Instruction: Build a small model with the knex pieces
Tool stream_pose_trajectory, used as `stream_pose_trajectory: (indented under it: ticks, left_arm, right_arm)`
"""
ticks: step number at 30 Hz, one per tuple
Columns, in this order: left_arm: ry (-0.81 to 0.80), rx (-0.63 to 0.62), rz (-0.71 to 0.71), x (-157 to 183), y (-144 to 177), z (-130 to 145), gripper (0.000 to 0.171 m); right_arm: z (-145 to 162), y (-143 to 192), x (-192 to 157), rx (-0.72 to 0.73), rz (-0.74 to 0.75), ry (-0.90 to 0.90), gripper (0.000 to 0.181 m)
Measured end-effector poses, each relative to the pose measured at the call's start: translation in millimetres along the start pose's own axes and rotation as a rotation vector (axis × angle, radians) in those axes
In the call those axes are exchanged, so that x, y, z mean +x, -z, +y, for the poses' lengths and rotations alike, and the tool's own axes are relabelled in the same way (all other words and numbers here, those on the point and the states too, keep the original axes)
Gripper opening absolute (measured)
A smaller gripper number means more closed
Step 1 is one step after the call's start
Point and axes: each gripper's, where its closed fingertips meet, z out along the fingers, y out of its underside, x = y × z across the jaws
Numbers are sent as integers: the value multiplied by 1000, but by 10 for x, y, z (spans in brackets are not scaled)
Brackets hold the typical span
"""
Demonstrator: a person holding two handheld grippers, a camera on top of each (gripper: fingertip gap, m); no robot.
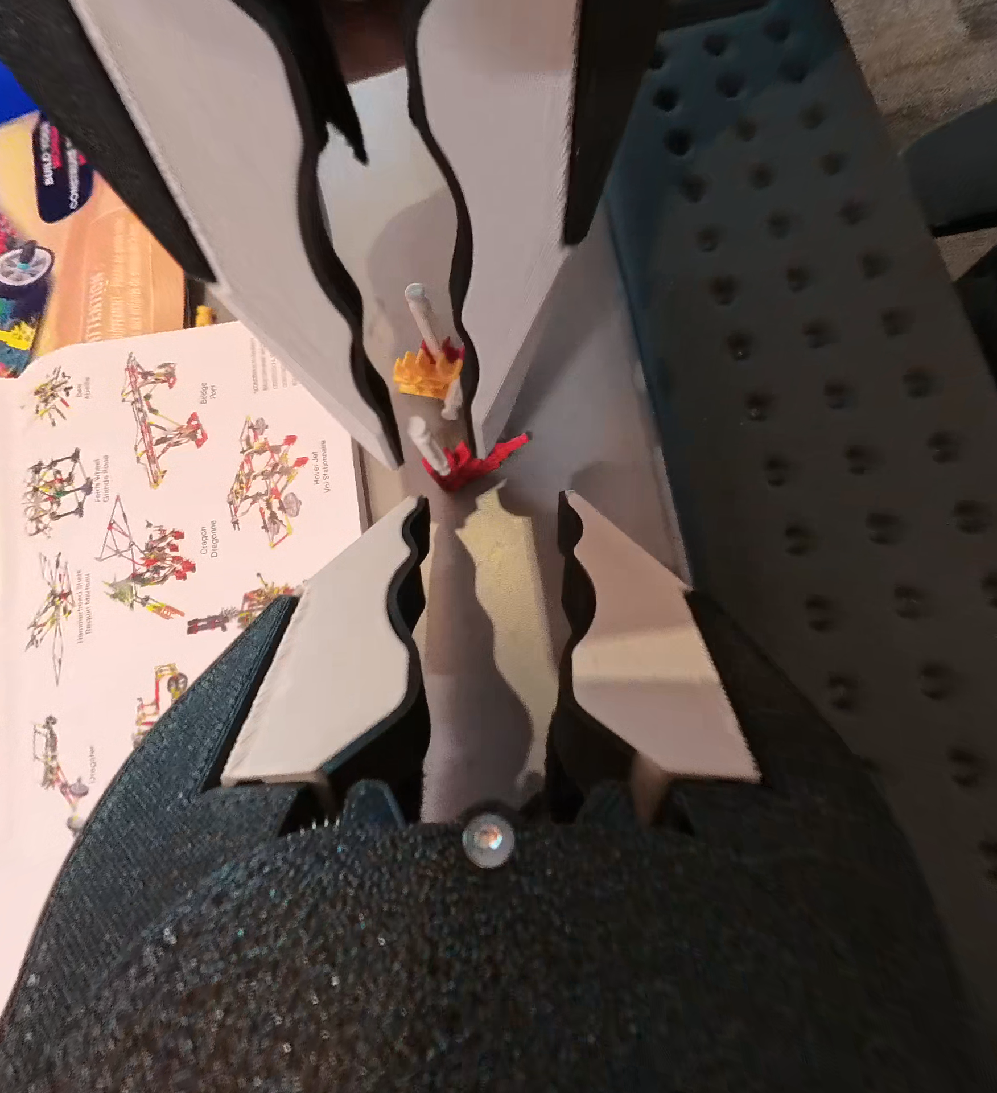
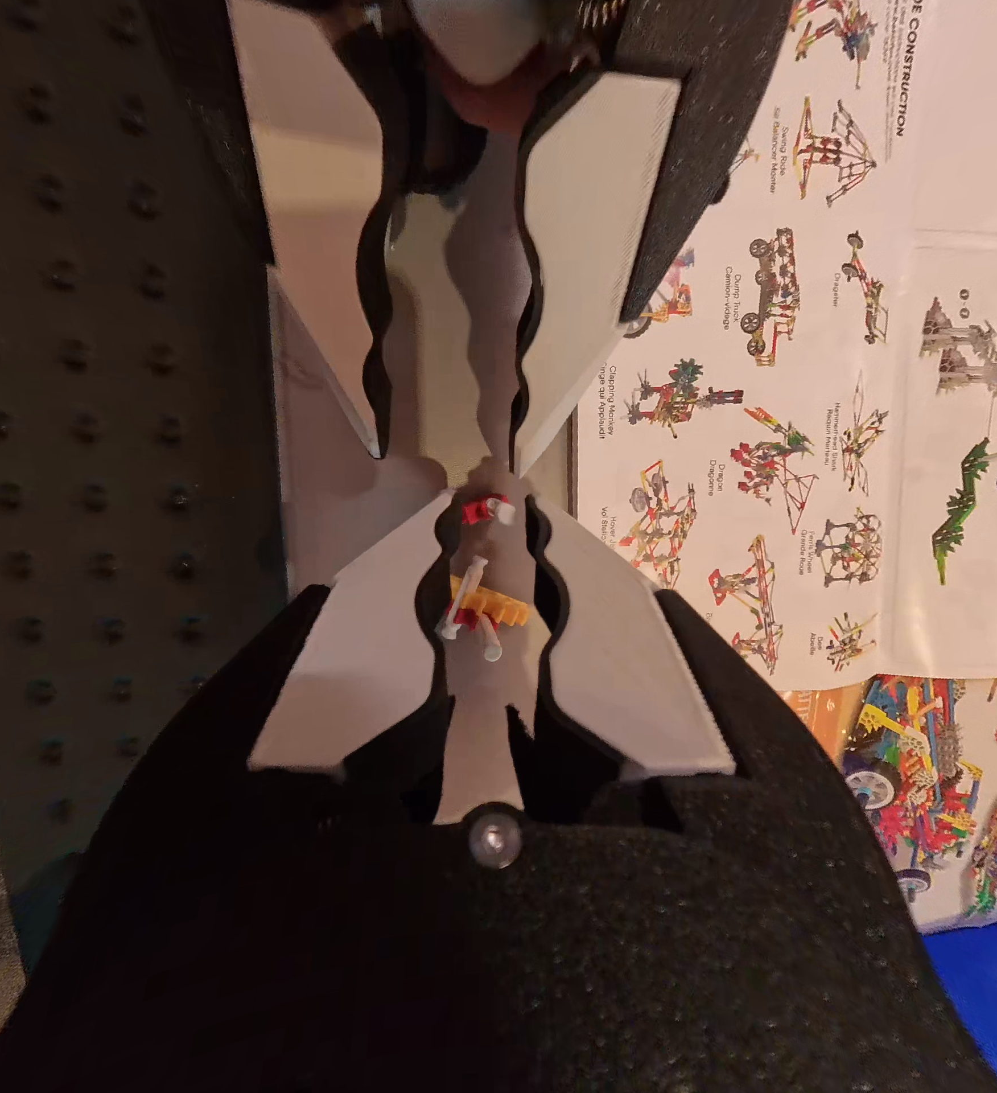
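A small toy build lies on the pale table (image 1: 596, 414): a yellow toothed connector (image 1: 428, 372), a red connector (image 1: 460, 468) and thin white rods (image 1: 428, 313). The two grippers face each other tip to tip over it. My left gripper (image 1: 491, 500) is open and empty, its tips just short of the red connector. My right gripper (image 2: 488, 498) is partly open with its fingers on either side of the yellow connector (image 2: 487, 603), the white rods and the red connector (image 2: 475, 511). I see no clear grip on them. The right gripper (image 1: 437, 454) enters the left wrist view from above.
A printed sheet with pictures of toy models (image 1: 147, 503) (image 2: 780, 414) lies beside the grippers. A toy box with a colourful picture (image 1: 5, 266) (image 2: 928, 786) sits past it on a blue surface (image 2: 987, 1005). A black perforated panel (image 1: 809, 414) (image 2: 100, 355) borders the other side.
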Motion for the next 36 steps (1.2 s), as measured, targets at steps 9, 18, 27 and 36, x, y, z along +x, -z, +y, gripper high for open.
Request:
stream_pose_trajectory:
  ticks: [9,18,27,36]
  left_arm:
    - [-20,-1,-61,-85,-12,-39,41]
    - [-32,-65,-87,-104,-95,40,37]
    - [-39,-91,-111,-145,-93,72,36]
    - [-39,-95,-116,-152,-94,79,31]
  right_arm:
    - [305,365,71,75,116,-189,30]
    - [424,129,7,106,127,-291,11]
    - [429,175,-15,121,122,-257,6]
    - [278,191,-73,149,87,-147,6]
